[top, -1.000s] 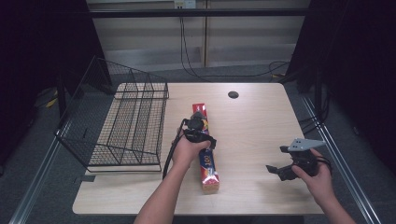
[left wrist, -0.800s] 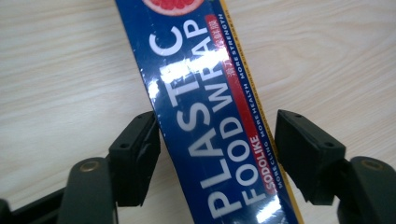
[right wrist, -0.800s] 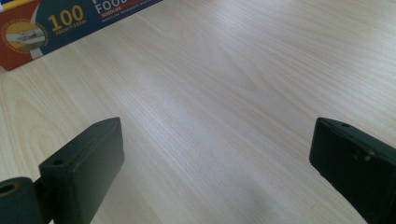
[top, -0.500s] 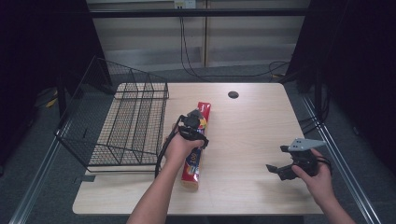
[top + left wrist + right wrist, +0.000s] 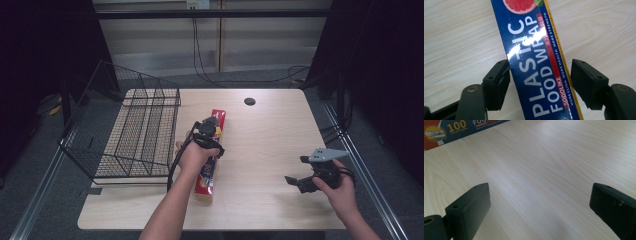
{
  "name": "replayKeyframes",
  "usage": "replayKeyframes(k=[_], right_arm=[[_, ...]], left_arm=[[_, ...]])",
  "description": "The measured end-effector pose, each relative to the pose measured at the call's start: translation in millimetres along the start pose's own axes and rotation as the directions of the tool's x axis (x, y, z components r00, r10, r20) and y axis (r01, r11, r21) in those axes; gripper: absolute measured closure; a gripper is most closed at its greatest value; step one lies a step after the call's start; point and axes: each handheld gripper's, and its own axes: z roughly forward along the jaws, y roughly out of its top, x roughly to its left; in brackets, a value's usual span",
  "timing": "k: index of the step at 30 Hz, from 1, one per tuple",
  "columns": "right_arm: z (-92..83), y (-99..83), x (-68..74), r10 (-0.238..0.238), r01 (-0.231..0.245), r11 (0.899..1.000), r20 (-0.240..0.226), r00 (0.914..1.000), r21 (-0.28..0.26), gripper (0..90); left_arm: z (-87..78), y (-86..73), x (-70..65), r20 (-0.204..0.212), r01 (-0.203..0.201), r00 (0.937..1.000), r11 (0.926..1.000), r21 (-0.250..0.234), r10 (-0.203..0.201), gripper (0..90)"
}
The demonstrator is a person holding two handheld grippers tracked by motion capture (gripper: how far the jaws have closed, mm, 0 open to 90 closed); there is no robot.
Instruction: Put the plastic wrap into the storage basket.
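A long box of plastic food wrap, blue and red with a yellow edge, lies lengthways near the table's middle. My left gripper points down over its far half. In the left gripper view the jaws straddle the box, and my left gripper has just been closing and is shut on it, one pad against each long side. My right gripper stands open low over bare wood at the front right. In the right gripper view, my right gripper has nothing in it, and the box's end lies at the top left.
A black wire rack stands on the left part of the wooden table, close beside the box. A round cable hole is at the back centre. Cables run along the floor behind the table.
The left gripper has swung the box's near end leftwards, so the box now slants towards the wire rack. The right hand has stayed where it was.
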Motion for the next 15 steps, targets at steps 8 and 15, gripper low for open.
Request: replayKeyframes(k=[8,15], right_arm=[[0.4,-0.1,0.1,-0.002,0.002,1.0,0.002,1.0,0.002,3.3],[1.1,-0.1,0.3,-0.006,0.006,1.0,0.003,1.0,0.005,3.3]], left_arm=[[0.9,1.1,3.5,0.014,0.057,0.9983,0.9983,-0.011,-0.057,35.1],[1.9,4.0,1.2,-0.007,0.131,0.9914,0.9914,-0.005,-0.131,38.0]])
